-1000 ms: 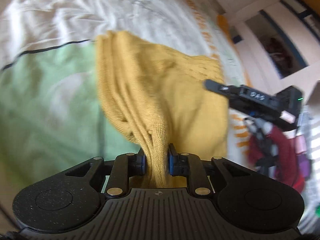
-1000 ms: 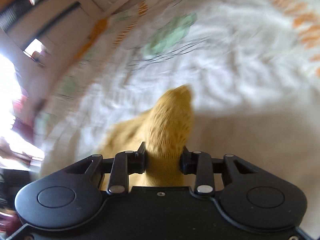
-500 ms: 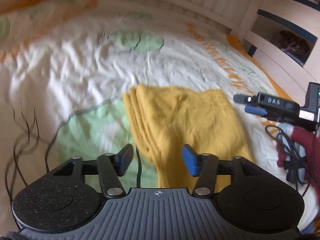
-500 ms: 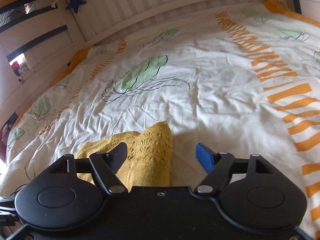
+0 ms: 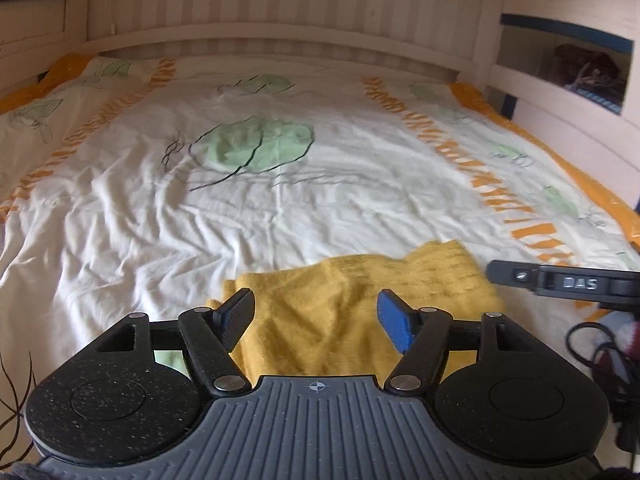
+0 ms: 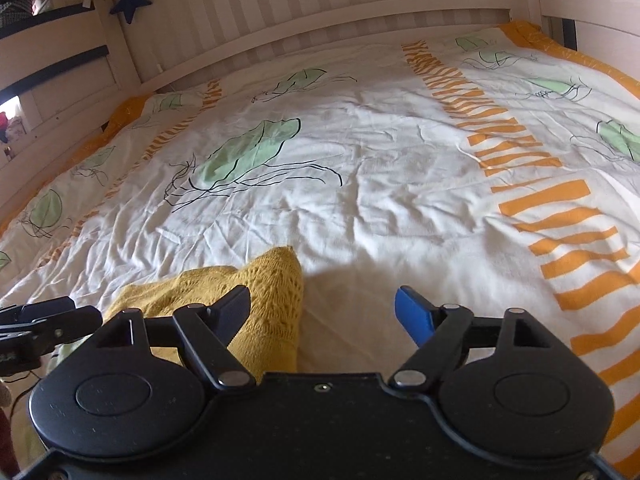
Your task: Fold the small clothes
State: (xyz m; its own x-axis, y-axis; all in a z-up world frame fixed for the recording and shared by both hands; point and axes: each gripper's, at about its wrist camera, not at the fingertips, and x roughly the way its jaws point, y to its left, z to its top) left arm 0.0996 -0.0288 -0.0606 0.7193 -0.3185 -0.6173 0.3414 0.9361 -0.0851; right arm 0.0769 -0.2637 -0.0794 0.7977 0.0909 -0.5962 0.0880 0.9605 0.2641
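Observation:
A mustard-yellow knitted garment (image 5: 344,312) lies folded on the bed cover, just ahead of both grippers. My left gripper (image 5: 316,318) hovers above its near part, jaws opening, the pads clear of the knit. In the left wrist view the right gripper's finger (image 5: 560,280) juts in from the right beside the garment's right edge. My right gripper (image 6: 324,312) is also opening; the garment's lacy corner (image 6: 272,284) lies under its left finger and nothing is pinched. The left gripper's finger (image 6: 36,320) shows at the right wrist view's left edge.
The white bed cover (image 5: 280,200) with green leaves and orange stripes spreads far ahead to a white slatted headboard (image 6: 320,12). A shelf unit (image 5: 568,72) stands on the right. Black cables and a dark red cloth (image 5: 600,352) lie at the right edge.
Both grippers let go of the yellow garment and their jaws spread apart. The garment dropped flat onto the bed. The left gripper rose and tilted up toward the headboard.

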